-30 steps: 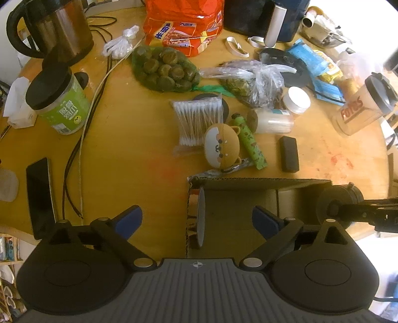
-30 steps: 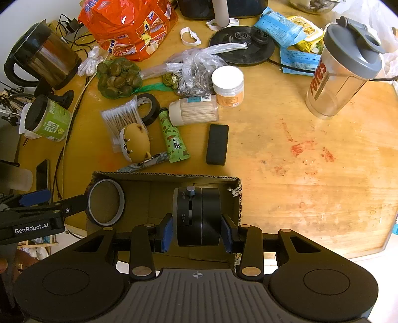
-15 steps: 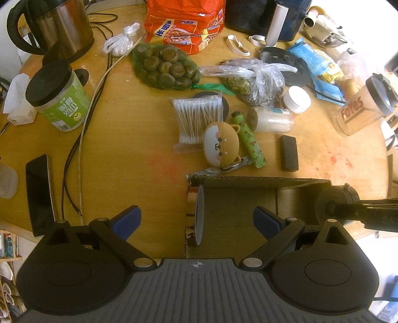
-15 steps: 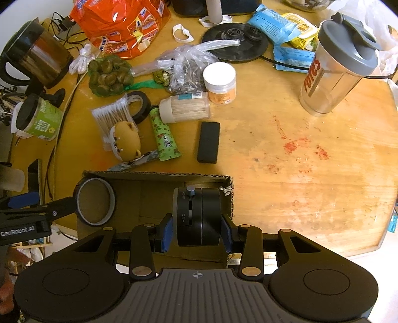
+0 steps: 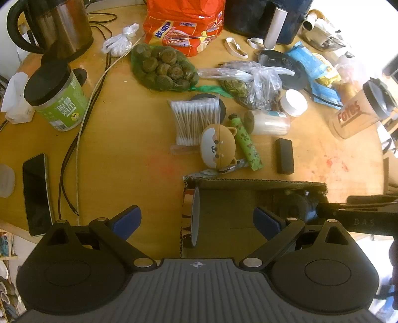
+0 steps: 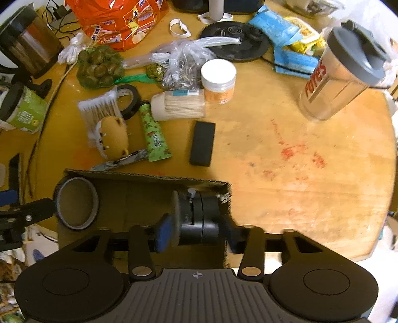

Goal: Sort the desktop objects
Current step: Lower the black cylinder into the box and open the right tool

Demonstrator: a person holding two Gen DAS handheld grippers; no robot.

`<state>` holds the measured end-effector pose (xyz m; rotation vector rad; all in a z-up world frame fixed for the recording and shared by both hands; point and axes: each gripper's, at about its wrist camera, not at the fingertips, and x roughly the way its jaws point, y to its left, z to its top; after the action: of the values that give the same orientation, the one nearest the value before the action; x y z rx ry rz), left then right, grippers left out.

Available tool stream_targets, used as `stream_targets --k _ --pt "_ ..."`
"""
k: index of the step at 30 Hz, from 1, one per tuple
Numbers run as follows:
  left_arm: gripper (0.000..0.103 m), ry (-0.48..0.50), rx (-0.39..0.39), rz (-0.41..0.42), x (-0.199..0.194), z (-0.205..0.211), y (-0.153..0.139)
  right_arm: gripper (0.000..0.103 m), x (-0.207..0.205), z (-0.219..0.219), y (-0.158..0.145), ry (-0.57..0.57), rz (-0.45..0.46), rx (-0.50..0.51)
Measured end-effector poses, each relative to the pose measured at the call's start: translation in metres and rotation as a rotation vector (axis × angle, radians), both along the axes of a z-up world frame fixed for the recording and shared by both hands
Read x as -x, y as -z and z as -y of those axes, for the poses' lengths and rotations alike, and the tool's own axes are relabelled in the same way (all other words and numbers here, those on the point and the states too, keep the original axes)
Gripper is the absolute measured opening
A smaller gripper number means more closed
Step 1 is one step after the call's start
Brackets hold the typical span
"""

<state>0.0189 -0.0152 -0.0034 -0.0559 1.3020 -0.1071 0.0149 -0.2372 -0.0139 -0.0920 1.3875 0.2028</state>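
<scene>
A black cylindrical object [image 6: 199,218] is seen lying on its side in the right end of an open cardboard box [image 6: 149,177], close against the box's right wall. It lies between the fingers of the right gripper [image 6: 196,229], whose jaws are opening: the blue pad [image 6: 163,232] on the left is set beside the cylinder's end, and whether it still touches cannot be told; the right finger is drawn clear of the other end. In the left end of the same box a roll of tape [image 6: 75,202] is stood on edge against the wall.

The left gripper [image 5: 196,222] is held above the box's left wall with its jaws spread wide and nothing between them; the tape roll [image 5: 195,216] is seen just below the gap, untouched.

Compared with a second ago, the black cylinder is no longer clamped squarely between both pads; the grip has been loosened and the cylinder has been tipped a little toward the box's corner. The left gripper has been kept in the same place, equally wide.

Beyond the box, on the round wooden table [image 6: 298,174], a black bar-shaped item [image 6: 202,143] is laid just past the far wall, with a green tube [image 6: 154,134], a brown bear-faced case [image 6: 113,138] and a pack of cotton swabs [image 6: 99,109] to its left. Further back a toothpick jar [image 6: 179,105], a white-lidded pot [image 6: 219,79], a shaker bottle [image 6: 340,74], a net of nuts [image 6: 99,68], an orange bag [image 6: 119,17] and a kettle [image 6: 27,44] are spread.
</scene>
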Motion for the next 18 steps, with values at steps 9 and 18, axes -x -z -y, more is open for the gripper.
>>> stream_targets --k 9,18 --pt "0.099 0.009 0.007 -0.006 -0.0004 0.0021 0.0010 0.087 -0.0018 0.0068 -0.0009 0.019 0.007 0.003" --pt "0.099 0.014 0.006 -0.009 -0.0011 0.0024 0.0007 0.088 -0.0015 0.0092 -0.0005 0.035 0.000 -0.003"
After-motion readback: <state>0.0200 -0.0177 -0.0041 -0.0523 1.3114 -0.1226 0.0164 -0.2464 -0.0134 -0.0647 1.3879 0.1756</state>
